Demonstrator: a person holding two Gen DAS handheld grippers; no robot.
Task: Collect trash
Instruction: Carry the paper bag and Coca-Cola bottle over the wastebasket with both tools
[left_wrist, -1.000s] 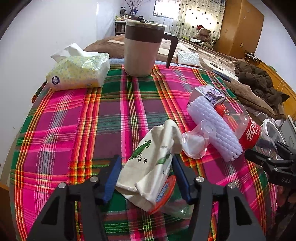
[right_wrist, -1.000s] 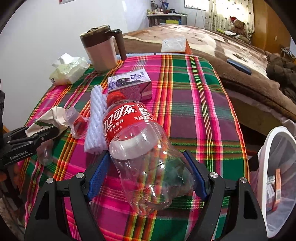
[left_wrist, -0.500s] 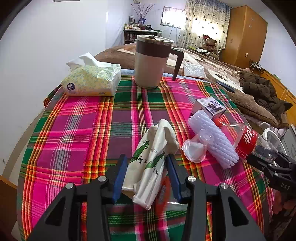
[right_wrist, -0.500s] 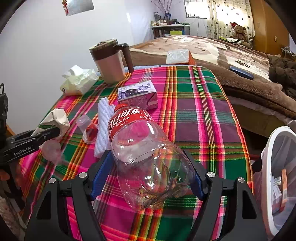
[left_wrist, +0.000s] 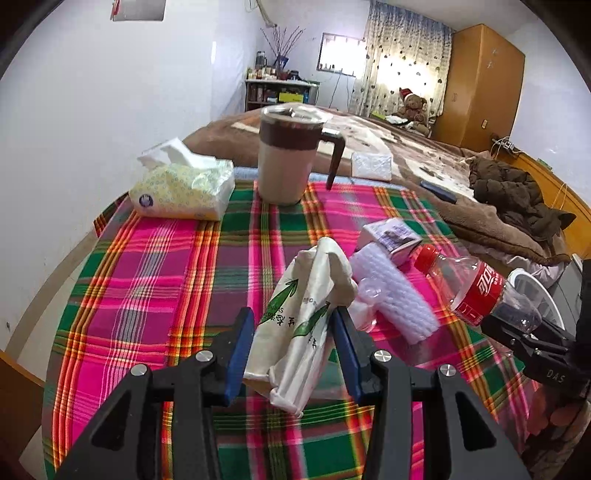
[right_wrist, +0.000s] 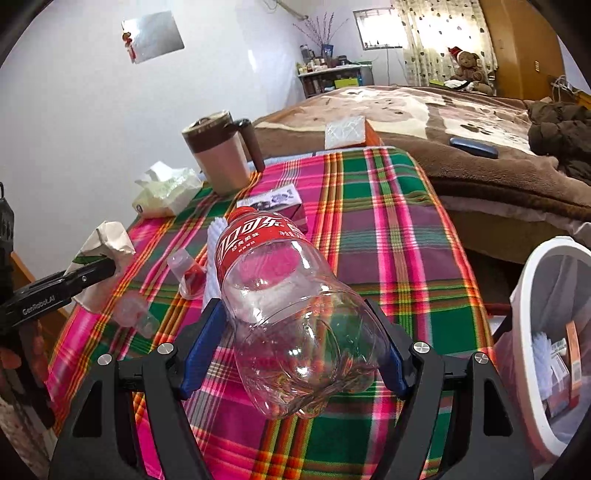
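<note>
So the left gripper (left_wrist: 293, 345) is pinching a crumpled white paper bag (left_wrist: 301, 325) with green print, holding it just above the near part of the plaid tablecloth (left_wrist: 155, 280). The right gripper (right_wrist: 291, 350) is squeezing an empty cola bottle (right_wrist: 291, 306) around its clear body, red cap pointing far. A white trash bin (right_wrist: 532, 302) is sitting off the table's right edge.

One bottle (right_wrist: 295, 317), two clear cups (right_wrist: 186, 271)
</note>
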